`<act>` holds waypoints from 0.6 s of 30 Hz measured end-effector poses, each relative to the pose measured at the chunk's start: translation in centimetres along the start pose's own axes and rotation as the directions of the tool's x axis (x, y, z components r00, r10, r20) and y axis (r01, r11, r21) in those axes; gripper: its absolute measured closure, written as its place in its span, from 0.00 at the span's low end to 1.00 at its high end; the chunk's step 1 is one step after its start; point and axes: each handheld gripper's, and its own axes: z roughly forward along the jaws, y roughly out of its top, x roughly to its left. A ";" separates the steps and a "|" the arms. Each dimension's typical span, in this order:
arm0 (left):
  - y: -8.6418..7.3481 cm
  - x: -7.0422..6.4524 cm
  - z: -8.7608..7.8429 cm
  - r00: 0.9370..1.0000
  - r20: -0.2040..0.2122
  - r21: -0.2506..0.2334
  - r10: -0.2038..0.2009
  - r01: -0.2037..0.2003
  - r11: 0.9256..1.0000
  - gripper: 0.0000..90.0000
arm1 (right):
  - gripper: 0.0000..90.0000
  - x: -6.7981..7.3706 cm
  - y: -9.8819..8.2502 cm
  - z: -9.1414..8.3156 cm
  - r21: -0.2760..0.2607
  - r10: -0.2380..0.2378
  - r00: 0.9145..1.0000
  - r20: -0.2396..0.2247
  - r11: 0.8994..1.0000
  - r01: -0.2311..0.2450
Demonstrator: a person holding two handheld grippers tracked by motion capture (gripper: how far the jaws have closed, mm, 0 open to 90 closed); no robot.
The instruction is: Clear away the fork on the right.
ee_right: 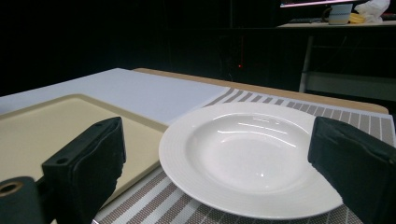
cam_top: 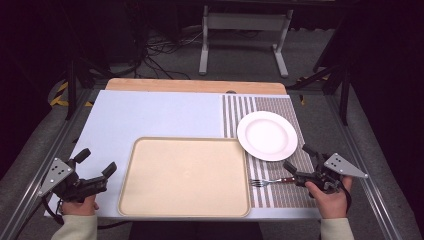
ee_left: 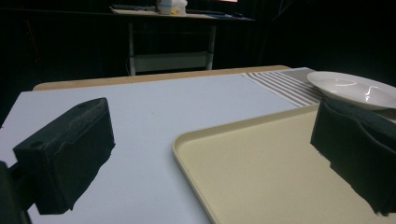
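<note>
White plate: lying on the striped mat, just ahead of the right gripper and framed between its two fingers in the right gripper view; nothing is touching it.
Right gripper state: jaws are standing wide apart and holding nothing; the person's right hand is aiming them at the plate's near rim.
Fork: lying on the mat just left of the right gripper's near finger, tines pointing toward the tray; it looks close to that finger, but contact cannot be told.
Beige tray: sitting empty between the two grippers, its near left corner just right of the left gripper's fingers.
Left gripper state: jaws are also spread wide and gripping nothing, hovering over the pale blue table beside the tray's edge.
Done so far: judging by the layout, nothing is being carried and nothing is lying in the tray, so the work appears to be at its very start.
Left to do: the plate is probably waiting to be gripped at its rim by the right gripper and lifted; the fork is probably waiting too. Where they are meant to go is a guess, the tray being the likeliest spot.
</note>
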 end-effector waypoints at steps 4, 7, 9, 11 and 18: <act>0.1 -0.1 0.0 1.000 -0.017 0.001 0.005 -0.005 1.000 0.01 | 0.05 0.2 0.3 -0.1 -0.005 -0.001 1.000 -0.013 1.000 0.001; 0.1 -0.2 0.1 1.000 -0.026 0.000 0.009 -0.009 1.000 0.01 | 0.05 0.1 0.3 -0.1 0.005 -0.010 1.000 -0.015 1.000 0.010; 0.1 -0.2 0.1 1.000 -0.024 0.003 0.013 -0.013 1.000 0.01 | 0.05 0.2 0.3 -0.1 0.004 -0.004 1.000 -0.025 1.000 0.004; 0.1 -0.2 0.1 1.000 -0.024 0.003 0.009 -0.009 1.000 0.01 | 0.05 0.2 0.4 -0.1 -0.004 -0.002 1.000 -0.028 1.000 0.002; 0.1 -0.2 0.1 1.000 -0.026 0.002 0.012 -0.012 1.000 0.01 | 0.05 0.3 0.6 -0.1 -0.002 0.001 0.999 -0.036 1.000 -0.001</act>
